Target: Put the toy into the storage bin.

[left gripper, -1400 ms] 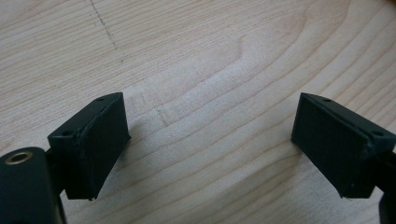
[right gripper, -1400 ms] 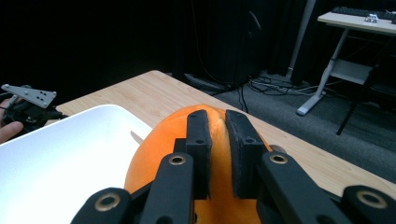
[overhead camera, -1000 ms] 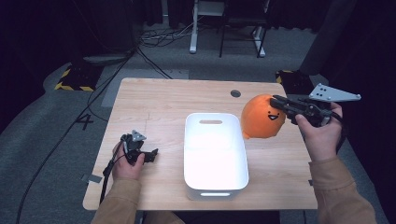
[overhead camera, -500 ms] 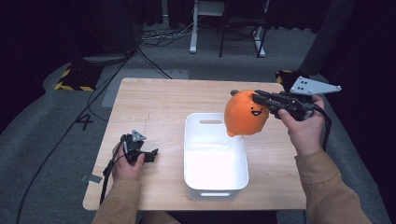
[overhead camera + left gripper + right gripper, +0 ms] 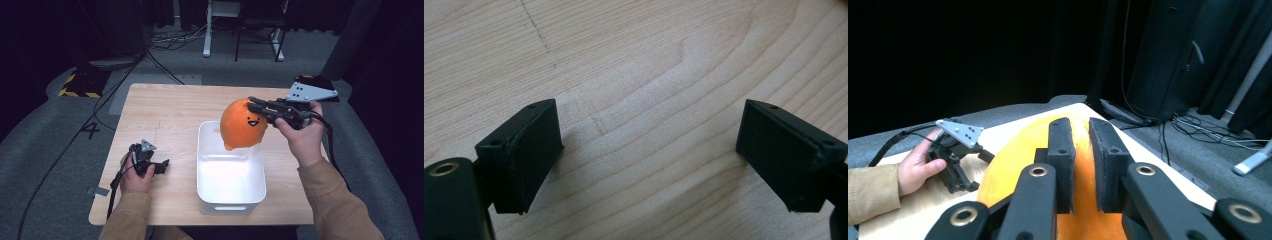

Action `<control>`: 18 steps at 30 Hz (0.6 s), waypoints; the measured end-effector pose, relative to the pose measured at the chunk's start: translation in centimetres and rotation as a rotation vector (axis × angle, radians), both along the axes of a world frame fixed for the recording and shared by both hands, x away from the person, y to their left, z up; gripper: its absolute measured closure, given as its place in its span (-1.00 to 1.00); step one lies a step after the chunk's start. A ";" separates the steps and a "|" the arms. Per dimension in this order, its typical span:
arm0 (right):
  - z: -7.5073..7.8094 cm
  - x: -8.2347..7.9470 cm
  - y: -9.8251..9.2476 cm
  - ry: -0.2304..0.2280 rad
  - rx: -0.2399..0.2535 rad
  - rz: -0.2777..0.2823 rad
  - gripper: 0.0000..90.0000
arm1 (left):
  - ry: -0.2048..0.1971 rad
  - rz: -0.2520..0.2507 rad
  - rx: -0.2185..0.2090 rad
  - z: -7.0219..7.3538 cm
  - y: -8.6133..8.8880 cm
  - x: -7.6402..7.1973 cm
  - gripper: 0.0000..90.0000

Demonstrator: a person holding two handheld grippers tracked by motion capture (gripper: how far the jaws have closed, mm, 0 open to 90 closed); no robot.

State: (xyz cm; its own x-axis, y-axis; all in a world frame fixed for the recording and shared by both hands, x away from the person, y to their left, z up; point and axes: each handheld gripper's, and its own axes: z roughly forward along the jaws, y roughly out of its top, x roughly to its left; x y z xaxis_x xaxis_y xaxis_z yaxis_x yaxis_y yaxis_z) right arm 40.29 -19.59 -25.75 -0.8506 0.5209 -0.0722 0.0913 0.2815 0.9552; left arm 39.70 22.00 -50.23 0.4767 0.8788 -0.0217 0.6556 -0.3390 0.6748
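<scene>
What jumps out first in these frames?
The orange plush toy with a smiling face, pinched by the right gripper and held in the air above the far end of the white bin at the table's middle. Next, the left gripper, open, resting on the wooden table to the bin's left.

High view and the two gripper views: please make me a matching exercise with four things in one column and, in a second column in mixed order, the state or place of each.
Things:
1. orange plush toy
2. white bin
3. left gripper
4. right gripper

States or places:
A. stands empty on the wooden table
B. jaws apart, nothing between them, low over the wood
C. pinched at its top and hanging above the far end of the bin
D. jaws closed on orange fabric

Right pairs: 1-C, 2-A, 3-B, 4-D
</scene>
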 end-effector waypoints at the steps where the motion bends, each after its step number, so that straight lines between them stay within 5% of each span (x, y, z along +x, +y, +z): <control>1: -0.1 0.0 0.3 0.002 -0.003 0.005 0.79 | 0.000 0.001 0.000 0.0 0.0 0.0 -0.75; 18: -3.1 0.4 4.0 0.042 -0.052 0.062 0.79 | 0.000 0.001 -0.001 0.0 0.0 0.0 -0.75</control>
